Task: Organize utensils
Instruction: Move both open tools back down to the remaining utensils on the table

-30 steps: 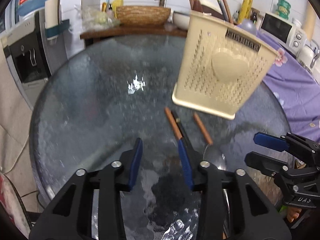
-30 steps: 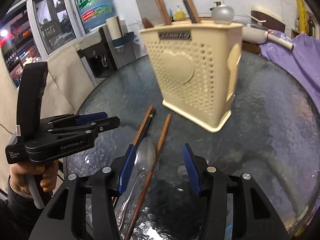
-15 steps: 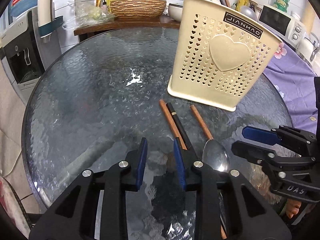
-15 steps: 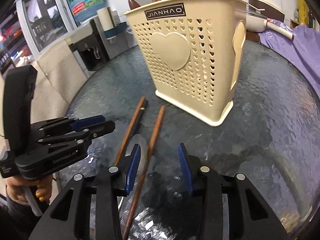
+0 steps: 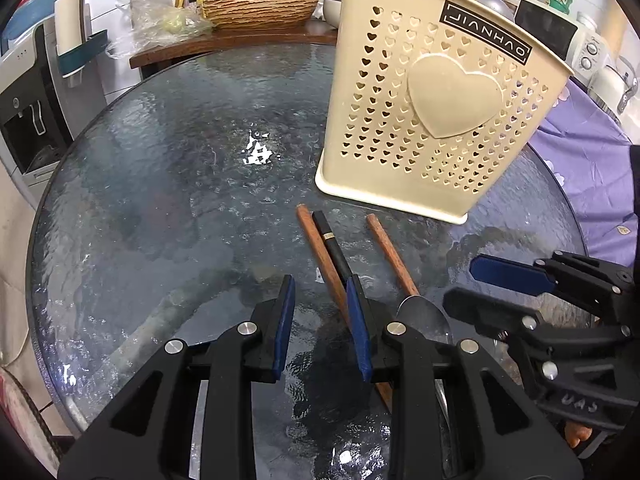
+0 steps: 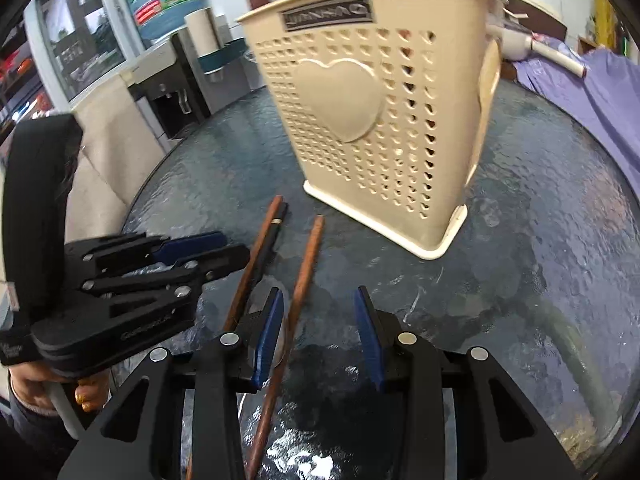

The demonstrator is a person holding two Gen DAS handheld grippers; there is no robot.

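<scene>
Glass fills most of my left wrist view: a round, rippled glass table with a cream utensil holder standing upright toward its far right edge, heart-shaped holes all over its wall and a raised heart on the face toward me. Between the holder and the near edge lie three sticks side by side: a brown chopstick, a black chopstick touching it, and a second brown chopstick a little apart to the right. A metal spoon lies at the near end of that last one. My left gripper hangs over the table with its blue pads parted and only bare glass between them; the paired chopsticks pass just outside, under its right-hand finger. It grips nothing.

From my right wrist view, the same holder stands ahead, handles rising from its top. My right gripper has its pads apart and the single brown chopstick runs beside the inner face of the left-hand pad; I cannot tell whether it touches. Nothing is clamped. My left gripper shows at the table's left side, held by a hand.
</scene>
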